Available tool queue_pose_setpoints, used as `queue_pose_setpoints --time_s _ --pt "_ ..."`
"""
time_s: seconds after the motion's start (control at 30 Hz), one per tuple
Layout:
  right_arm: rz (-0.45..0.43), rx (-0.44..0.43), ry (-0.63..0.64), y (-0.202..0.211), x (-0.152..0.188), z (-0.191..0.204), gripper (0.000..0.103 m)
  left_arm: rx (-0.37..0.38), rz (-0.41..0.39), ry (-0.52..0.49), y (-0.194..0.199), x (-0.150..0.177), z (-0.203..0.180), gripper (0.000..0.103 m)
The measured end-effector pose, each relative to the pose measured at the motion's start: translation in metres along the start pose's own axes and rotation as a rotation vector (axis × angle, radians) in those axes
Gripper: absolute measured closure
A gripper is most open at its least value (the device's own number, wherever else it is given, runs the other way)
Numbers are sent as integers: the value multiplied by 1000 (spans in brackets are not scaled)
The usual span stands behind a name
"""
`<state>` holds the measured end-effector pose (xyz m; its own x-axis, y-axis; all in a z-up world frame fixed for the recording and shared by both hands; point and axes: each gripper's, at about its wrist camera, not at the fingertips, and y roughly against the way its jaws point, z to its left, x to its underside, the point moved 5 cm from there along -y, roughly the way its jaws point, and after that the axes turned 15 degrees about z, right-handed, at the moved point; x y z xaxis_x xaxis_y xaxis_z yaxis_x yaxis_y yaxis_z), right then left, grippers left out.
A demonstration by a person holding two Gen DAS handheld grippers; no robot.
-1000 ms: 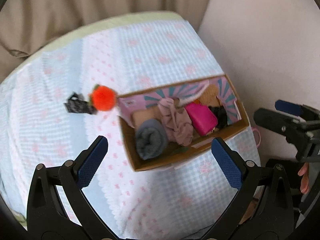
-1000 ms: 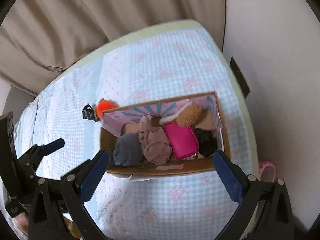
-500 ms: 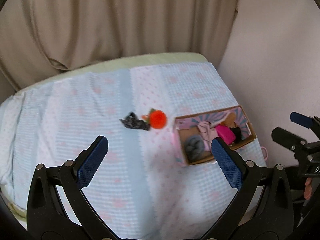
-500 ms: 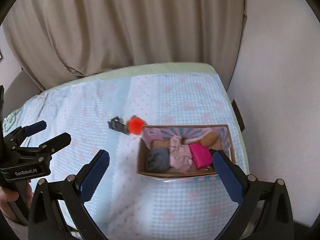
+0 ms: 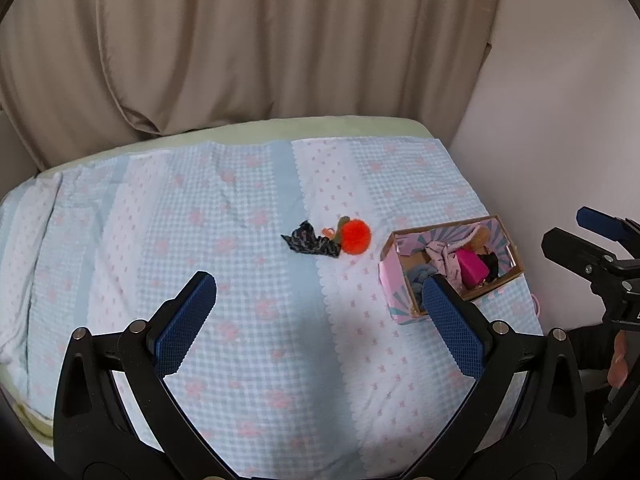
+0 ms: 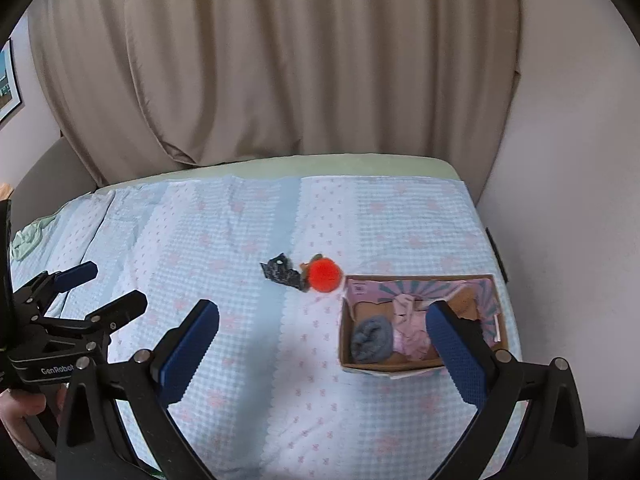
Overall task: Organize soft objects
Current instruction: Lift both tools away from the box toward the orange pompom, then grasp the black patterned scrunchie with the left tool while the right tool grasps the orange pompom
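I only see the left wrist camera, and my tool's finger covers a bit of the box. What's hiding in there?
Observer: The right wrist view shows a whole grey rolled cloth at the left end of the box, touching the pink cloth.
Operator: Is anything soft lying far over on the left?
Observer: Yes, a crumpled green cloth sits at the left edge of the bed.
Operator: And what's on the wall there?
Observer: A framed picture hangs left of the curtain.
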<state>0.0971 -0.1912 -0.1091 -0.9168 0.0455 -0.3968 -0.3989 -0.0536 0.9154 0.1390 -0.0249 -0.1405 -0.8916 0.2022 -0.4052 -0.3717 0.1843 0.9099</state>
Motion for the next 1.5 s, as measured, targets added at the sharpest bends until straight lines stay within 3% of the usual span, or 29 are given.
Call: queue_pose_setpoints --time_s 0.43,0.77,1.1,1.33,1.5 --pt "58 -38 61 -57 -55 25 0 57 83 -12 -60 -42 47 0" --pt "202 -62 209 -182 -97 8 0 84 236 54 -180 -84 68 1" --pt "429 -147 402 -322 -114 -7 0 245 439 310 -328 -88 64 2" --pt "596 -158 645 -402 -113 -2 1 379 534 551 -421 -80 62 12" --pt "717 -180 727 -443 -103 5 13 395 567 642 -458 -76 60 25"
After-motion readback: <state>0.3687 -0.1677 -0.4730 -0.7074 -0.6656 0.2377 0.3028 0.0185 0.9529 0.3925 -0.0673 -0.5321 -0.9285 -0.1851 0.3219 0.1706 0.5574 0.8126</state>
